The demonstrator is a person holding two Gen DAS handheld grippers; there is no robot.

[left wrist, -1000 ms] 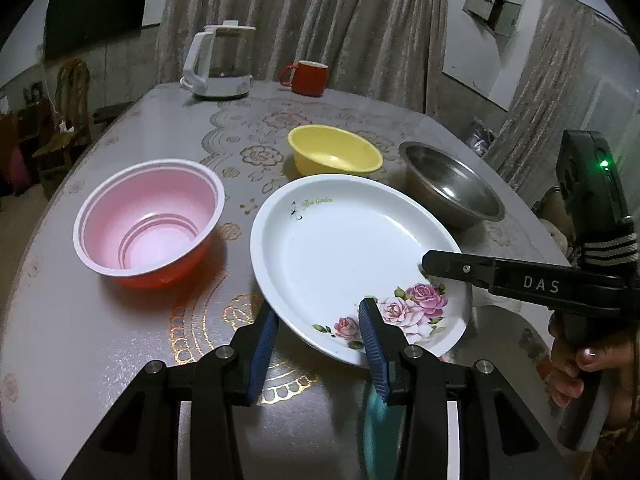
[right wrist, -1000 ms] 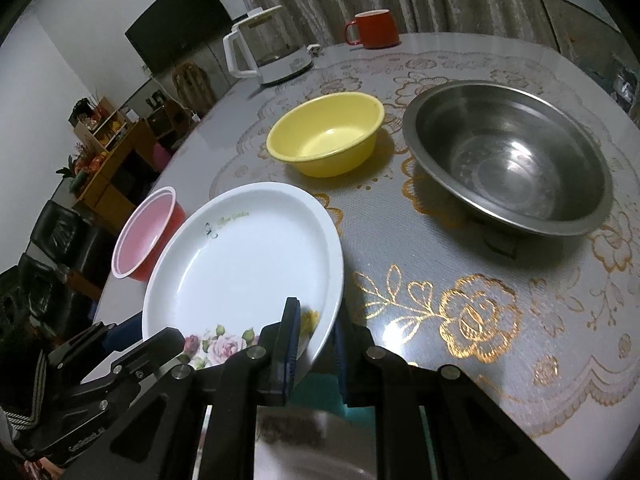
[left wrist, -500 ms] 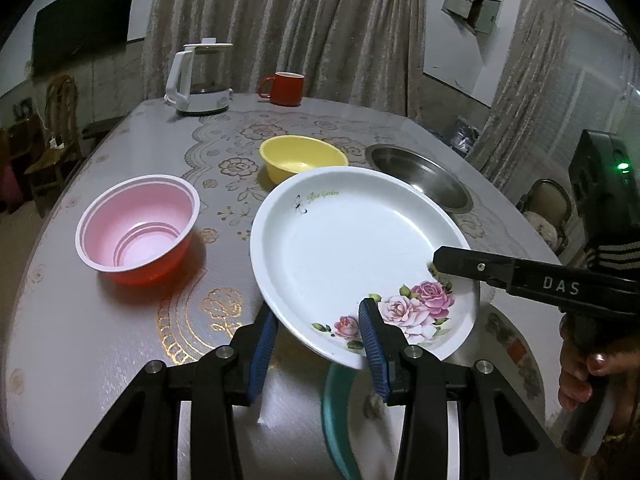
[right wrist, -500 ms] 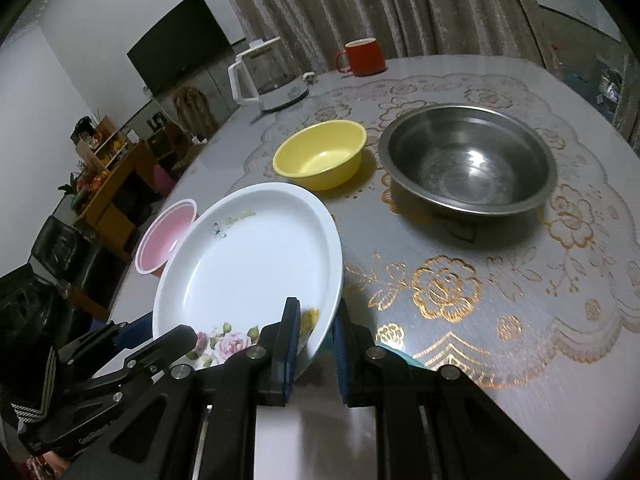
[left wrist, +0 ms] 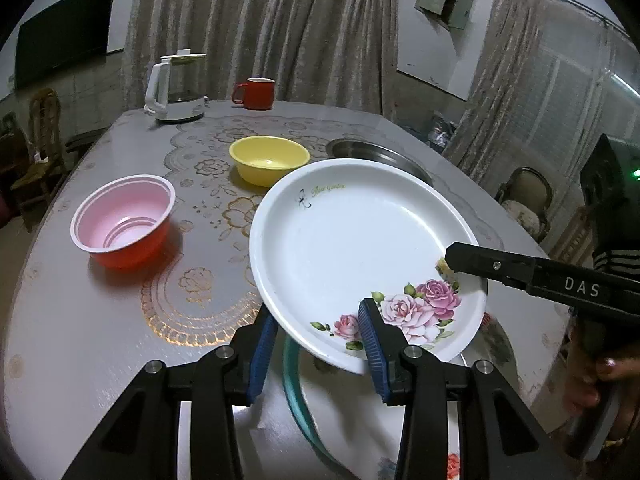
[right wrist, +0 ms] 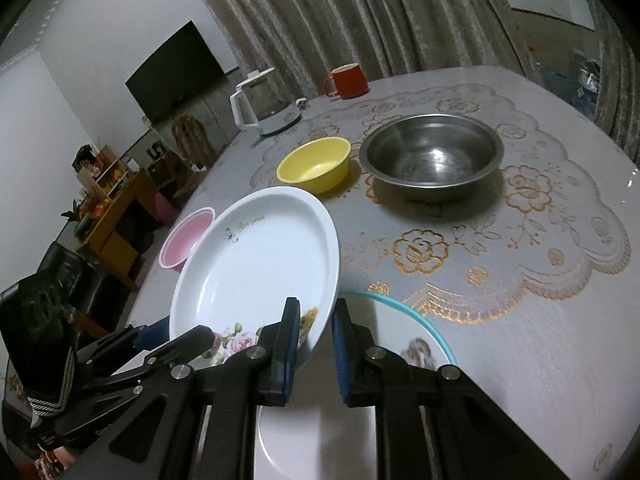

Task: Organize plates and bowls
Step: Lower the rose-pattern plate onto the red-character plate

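The right gripper (right wrist: 314, 344) was clamped on the near rim of the white rose plate (right wrist: 256, 264), one pad inside the rim and one outside. In the left wrist view the left gripper (left wrist: 316, 354) straddled the same plate (left wrist: 360, 248) at the lower centre of the frame: its right blue pad lay on the painted roses, its left pad sat below the rim, and whether both pads pressed could not be told. The plate hung tilted above the table (left wrist: 80, 320), clear of the cloth. Under it, at the bottom of both frames, lay a teal-rimmed plate (right wrist: 416, 320). Left of centre in the left wrist view stood the pink bowl (left wrist: 124, 220), beyond it the yellow bowl (left wrist: 269, 158), and the steel bowl (right wrist: 432, 156) just right of that, partly hidden by the lifted plate. At the table's far edge stood a white kettle (left wrist: 178, 88) and a red mug (left wrist: 256, 93).
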